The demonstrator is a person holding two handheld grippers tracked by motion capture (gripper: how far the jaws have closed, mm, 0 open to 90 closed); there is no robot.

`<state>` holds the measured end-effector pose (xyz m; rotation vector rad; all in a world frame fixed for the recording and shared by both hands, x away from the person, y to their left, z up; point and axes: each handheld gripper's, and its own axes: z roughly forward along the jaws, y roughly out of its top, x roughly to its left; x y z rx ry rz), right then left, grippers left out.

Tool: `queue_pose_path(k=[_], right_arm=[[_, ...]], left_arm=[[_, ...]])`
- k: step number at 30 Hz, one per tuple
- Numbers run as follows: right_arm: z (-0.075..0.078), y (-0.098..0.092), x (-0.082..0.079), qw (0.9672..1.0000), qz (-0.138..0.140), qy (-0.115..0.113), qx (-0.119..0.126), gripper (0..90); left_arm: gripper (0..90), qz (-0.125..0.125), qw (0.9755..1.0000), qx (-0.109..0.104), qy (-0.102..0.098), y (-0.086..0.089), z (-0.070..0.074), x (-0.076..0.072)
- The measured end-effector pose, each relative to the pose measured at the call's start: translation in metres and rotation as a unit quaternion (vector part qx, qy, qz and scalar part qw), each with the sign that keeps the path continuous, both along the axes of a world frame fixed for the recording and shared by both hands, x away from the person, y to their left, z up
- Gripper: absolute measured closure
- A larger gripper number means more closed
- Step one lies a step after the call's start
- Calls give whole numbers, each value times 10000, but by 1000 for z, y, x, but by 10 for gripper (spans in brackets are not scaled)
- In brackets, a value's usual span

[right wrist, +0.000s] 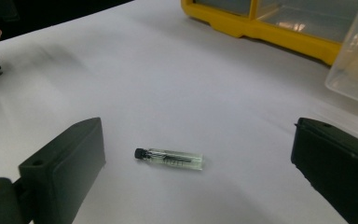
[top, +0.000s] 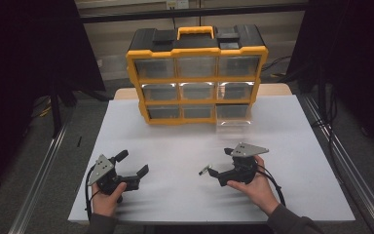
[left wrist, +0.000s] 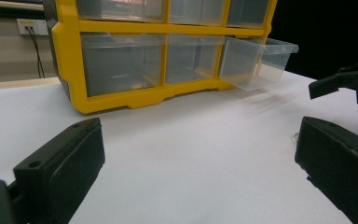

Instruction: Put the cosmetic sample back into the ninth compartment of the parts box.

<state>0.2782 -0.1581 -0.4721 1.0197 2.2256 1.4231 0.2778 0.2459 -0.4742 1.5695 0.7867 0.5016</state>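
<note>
A small clear glass vial (right wrist: 170,158) with a black cap lies flat on the white table, cap pointing left in the right gripper view. It rests between and just ahead of the wide-open jaws of my right gripper (right wrist: 198,175), touching neither. From above, the vial (top: 204,170) sits just left of my right gripper (top: 220,162). My left gripper (top: 132,163) hovers open over bare table at the front left, holding nothing. In the left gripper view its jaws (left wrist: 200,172) stand far apart, with the right gripper (left wrist: 349,88) off to the right.
A yellow and black drawer organizer (top: 197,73) with clear drawers stands at the back centre of the white table (top: 175,146). Its bottom right drawer (top: 233,120) is pulled out, also seen as the drawer (left wrist: 256,63). Dark curtains flank the table.
</note>
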Motion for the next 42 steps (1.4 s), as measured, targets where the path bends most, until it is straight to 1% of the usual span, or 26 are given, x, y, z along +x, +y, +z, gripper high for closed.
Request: queue_pose_path(k=[1,4,5,6,9,11,13,14,16,17,19,22,25,26,27,28,29,31,32,33,36,38,39,40,41,42], right_arm=[[0,1,2,10000,-5,18,-19,33],[-3,2,7,9998,24,161,-84,46],[-5,2,9,9996,71,243,-157,64],[-5,2,9,9996,71,243,-157,64],[-9,3,12,9987,120,364,-322,83],[-11,4,13,9984,160,367,-388,105],[-13,4,15,9981,216,392,-425,131],[-13,4,15,9978,244,424,-454,142],[-14,5,16,9975,299,413,-485,172],[-15,5,17,9973,316,415,-515,181],[-15,6,17,9966,415,440,-562,205],[-12,12,18,9942,567,381,-829,232],[-10,14,20,9936,660,372,-840,271],[-10,16,20,9933,720,416,-802,295],[-11,18,21,9924,776,473,-834,320],[-11,18,21,9924,776,473,-834,320],[-14,19,22,9906,856,472,-961,324],[-15,20,22,9904,845,484,-978,321],[-15,20,22,9897,898,435,-1024,323],[-16,21,22,9892,932,434,-1042,334],[-15,25,23,9871,1030,444,-1140,343],[-12,28,24,9859,1106,418,-1183,348],[-11,29,24,9853,1143,406,-1206,355],[-10,31,25,9844,1187,408,-1233,361],[-10,32,25,9848,1186,414,-1203,372],[-11,32,26,9836,1255,450,-1215,377]], left_arm=[[16,-36,9999,125,-19,2,0,0],[16,-19,10000,93,-12,2,0,0],[16,-17,10000,97,-12,2,0,0],[16,-29,10000,-8,-4,0,0,0],[16,-60,9999,116,-21,2,0,1],[17,-62,9999,126,-21,2,0,1],[17,-129,9996,243,-36,3,0,1],[17,-122,9998,137,-21,2,0,1],[17,-115,9996,247,-33,3,0,2],[17,-118,9998,135,-9,1,0,1],[17,-71,9999,85,-12,0,-1,2],[17,-31,10000,93,-1,0,-1,2],[17,-54,9999,115,-30,1,0,2],[18,-36,10000,84,-27,1,0,2],[18,-115,9999,124,-25,1,0,1],[17,-115,9999,124,-25,1,0,1],[17,-118,9998,135,-28,2,0,2],[17,-120,9998,130,-25,2,0,2],[17,42,9999,-139,12,-2,0,1],[18,-59,10000,58,-36,2,0,2],[17,-17,10000,35,-19,2,0,2],[17,-56,9999,123,-31,3,0,2],[18,-41,10000,59,-23,1,0,2],[17,-63,9999,116,-27,2,0,2],[17,-62,9999,110,-28,2,0,2],[17,-50,10000,56,-17,1,0,2]])
